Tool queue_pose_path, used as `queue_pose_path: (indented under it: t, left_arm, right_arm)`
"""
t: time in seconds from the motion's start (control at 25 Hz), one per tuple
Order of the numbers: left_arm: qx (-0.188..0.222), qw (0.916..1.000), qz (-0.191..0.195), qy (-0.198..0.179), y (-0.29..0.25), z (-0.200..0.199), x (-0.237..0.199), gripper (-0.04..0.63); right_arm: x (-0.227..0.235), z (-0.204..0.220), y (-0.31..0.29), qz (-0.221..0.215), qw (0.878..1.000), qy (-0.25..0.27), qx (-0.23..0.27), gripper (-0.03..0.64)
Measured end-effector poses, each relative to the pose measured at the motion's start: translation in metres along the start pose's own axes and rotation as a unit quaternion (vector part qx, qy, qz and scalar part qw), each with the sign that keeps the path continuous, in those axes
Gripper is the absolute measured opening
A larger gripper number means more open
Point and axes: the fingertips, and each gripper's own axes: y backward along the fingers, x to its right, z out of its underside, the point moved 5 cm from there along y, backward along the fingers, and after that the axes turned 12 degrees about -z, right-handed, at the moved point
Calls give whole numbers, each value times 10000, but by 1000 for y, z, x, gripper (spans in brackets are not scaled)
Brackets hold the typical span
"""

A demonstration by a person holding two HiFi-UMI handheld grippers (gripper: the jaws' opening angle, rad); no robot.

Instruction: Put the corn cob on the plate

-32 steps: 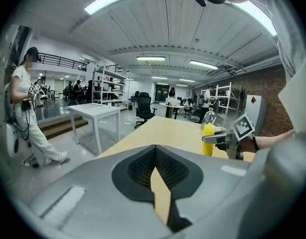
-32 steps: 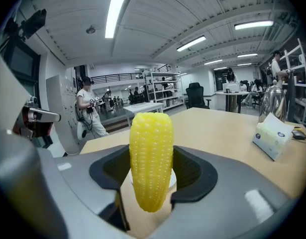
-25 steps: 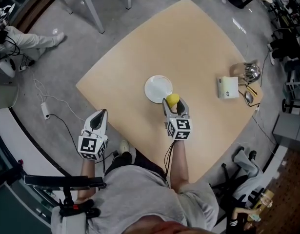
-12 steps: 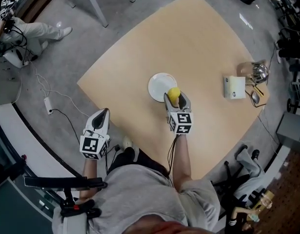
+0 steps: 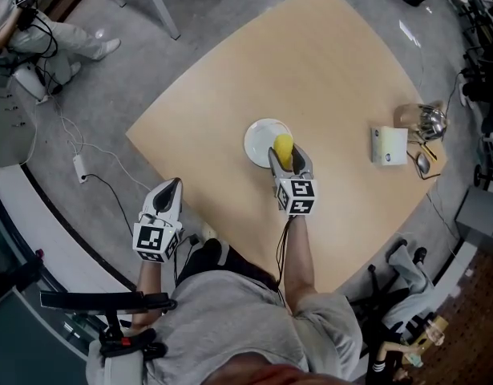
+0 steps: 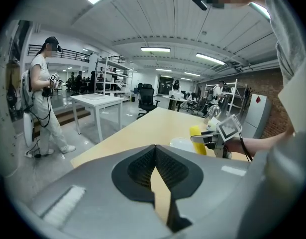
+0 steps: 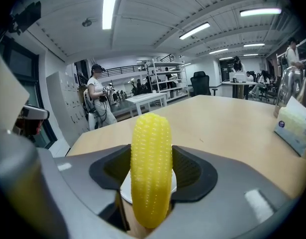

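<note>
A yellow corn cob (image 7: 151,169) stands upright between the black pads of my right gripper (image 7: 152,176), which is shut on it. From the head view the corn cob (image 5: 284,150) hangs over the near right edge of the small white plate (image 5: 260,139), with the right gripper (image 5: 286,157) just behind it. The plate (image 7: 127,187) shows as a white patch behind the cob. My left gripper (image 5: 167,195) is off the table's near left edge, its jaws shut with nothing between them. The left gripper view shows the corn cob (image 6: 197,139) and plate (image 6: 182,144) far ahead.
The tan table (image 5: 326,70) carries a white tissue box (image 5: 389,145) and a metal cup with utensils (image 5: 426,123) at its right corner. A white table (image 6: 98,99) and a standing person (image 6: 43,98) are to the left. Cables lie on the floor (image 5: 86,167).
My right gripper has carried the corn cob forward, from beside the plate's near right rim to over its edge. The left gripper has stayed where it was.
</note>
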Motion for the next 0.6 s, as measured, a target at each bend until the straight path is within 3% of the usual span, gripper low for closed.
queue_pose_path:
  t: [0.6]
  left_arm:
    - [-98, 9999, -79, 79, -3, 7, -6, 20]
  right_arm:
    - [7, 1, -32, -49, 9998, 105, -177, 255]
